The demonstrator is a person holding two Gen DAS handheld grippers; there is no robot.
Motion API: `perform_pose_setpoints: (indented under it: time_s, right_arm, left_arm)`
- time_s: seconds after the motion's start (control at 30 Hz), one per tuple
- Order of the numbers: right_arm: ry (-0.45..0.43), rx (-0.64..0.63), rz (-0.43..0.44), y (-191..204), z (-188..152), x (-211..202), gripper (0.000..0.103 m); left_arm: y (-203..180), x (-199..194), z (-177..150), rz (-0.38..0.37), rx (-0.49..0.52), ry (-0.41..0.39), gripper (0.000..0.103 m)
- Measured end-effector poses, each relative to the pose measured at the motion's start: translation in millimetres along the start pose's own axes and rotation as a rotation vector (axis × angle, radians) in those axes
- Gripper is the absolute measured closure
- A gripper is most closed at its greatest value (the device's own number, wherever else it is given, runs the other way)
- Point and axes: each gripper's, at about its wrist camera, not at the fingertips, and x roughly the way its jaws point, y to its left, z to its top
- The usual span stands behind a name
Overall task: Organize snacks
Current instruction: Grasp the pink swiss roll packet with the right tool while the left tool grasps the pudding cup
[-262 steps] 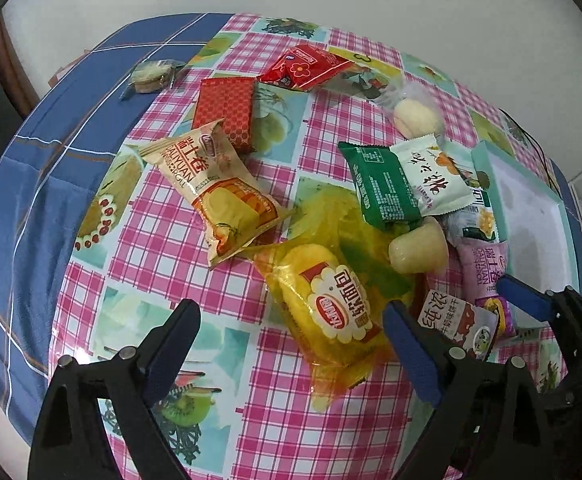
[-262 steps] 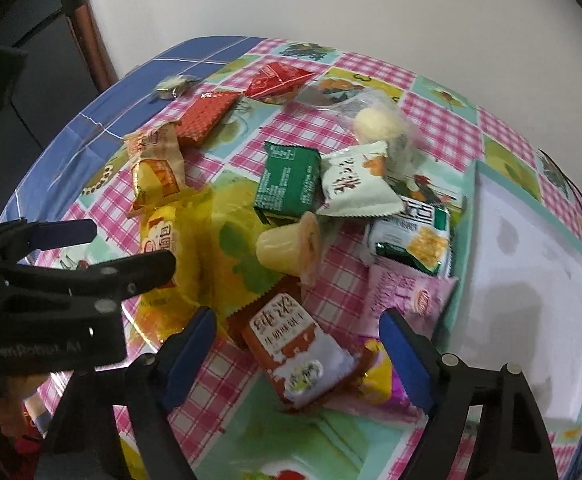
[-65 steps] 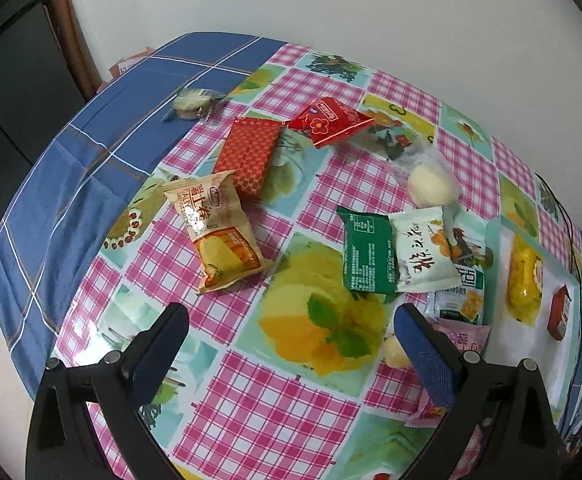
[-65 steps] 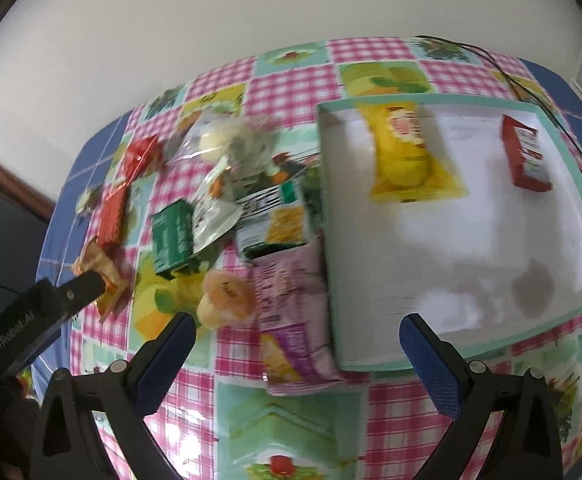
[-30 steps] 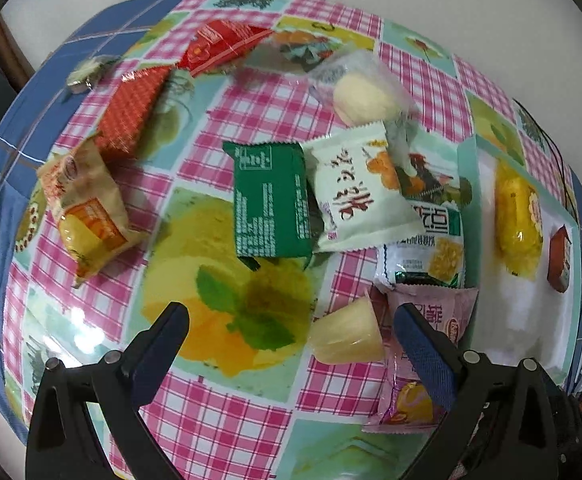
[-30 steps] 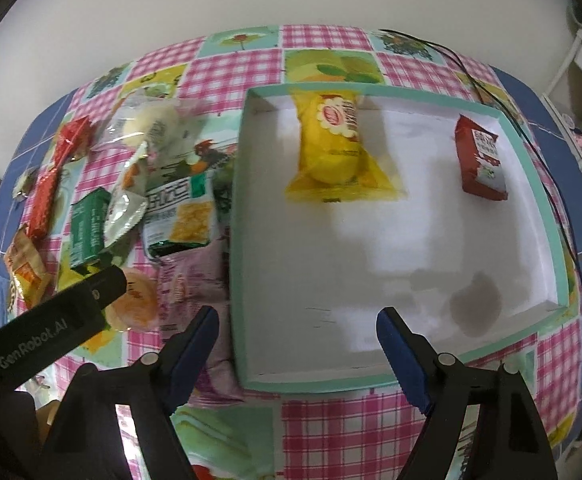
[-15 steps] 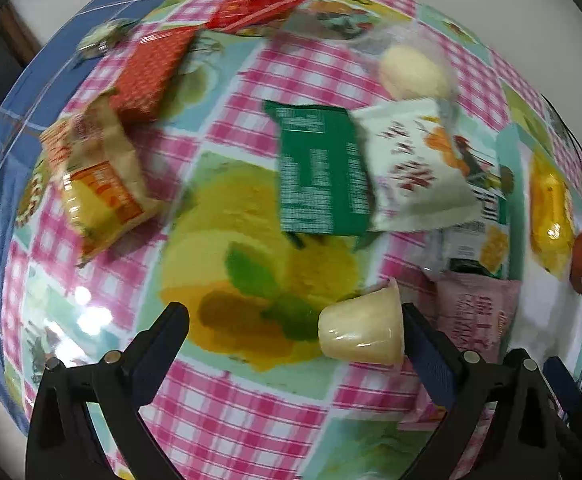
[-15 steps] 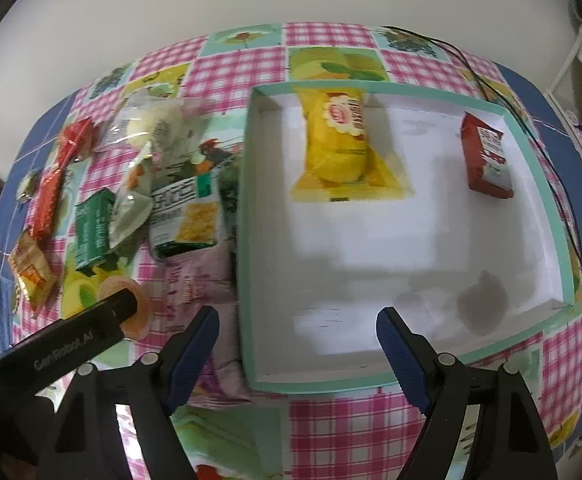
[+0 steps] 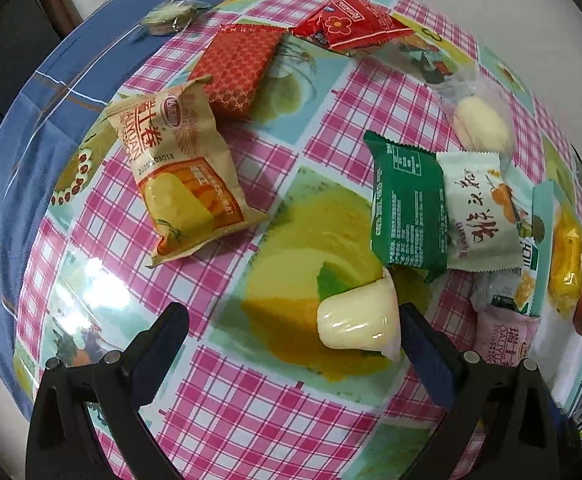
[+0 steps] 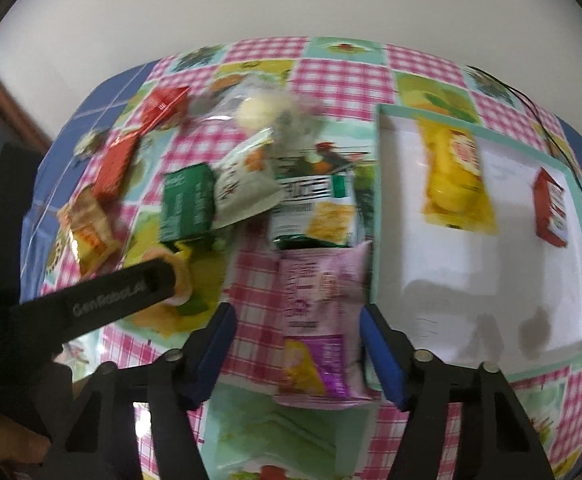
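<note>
My left gripper (image 9: 293,330) is open, low over the table; a pale yellow jelly cup (image 9: 357,318) lies on its side against the inside of the right finger. My right gripper (image 10: 297,340) is open, its fingers on either side of a pink snack packet (image 10: 319,312) beside the tray. The white tray with a teal rim (image 10: 373,216) holds a yellow packet (image 10: 453,172) and a red packet (image 10: 549,208). Loose snacks lie left of the tray: a green packet (image 9: 407,204), a white packet (image 9: 477,212), an orange-tan packet (image 9: 179,172).
Farther back lie a red patterned packet (image 9: 237,68), a red flower packet (image 9: 347,24), a clear-wrapped bun (image 9: 479,120) and a small wrapped candy (image 9: 169,16). A blue cloth (image 9: 31,120) covers the table's left side. A cable (image 10: 563,152) runs past the tray.
My left gripper has dropped lower and closed in on the jelly cup. My right gripper has swung left from over the tray to straddle the pink packet.
</note>
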Motion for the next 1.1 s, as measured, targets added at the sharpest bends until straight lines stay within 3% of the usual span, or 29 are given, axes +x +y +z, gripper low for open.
perform_pose_setpoints:
  time_s: [0.23, 0.6, 0.9, 1.1]
  right_arm:
    - [0.023, -0.008, -0.027, -4, 0, 13, 0.043]
    - [0.041, -0.026, 0.071, 8, -2, 17, 0.043]
    - [0.058, -0.016, 0.042, 10, -2, 33, 0.043]
    - [0.078, 0.004, 0.041, 4, -1, 46, 0.043]
  left_arm:
    - [-21, -8, 8, -0.019, 0.034, -0.008, 0.001]
    - [-44, -13, 19, -0.019, 0.063, -0.05, 0.001]
    - [-45, 3, 15, -0.009, 0.067, -0.019, 0.021]
    - [-44, 13, 13, -0.003, 0.076, -0.006, 0.029]
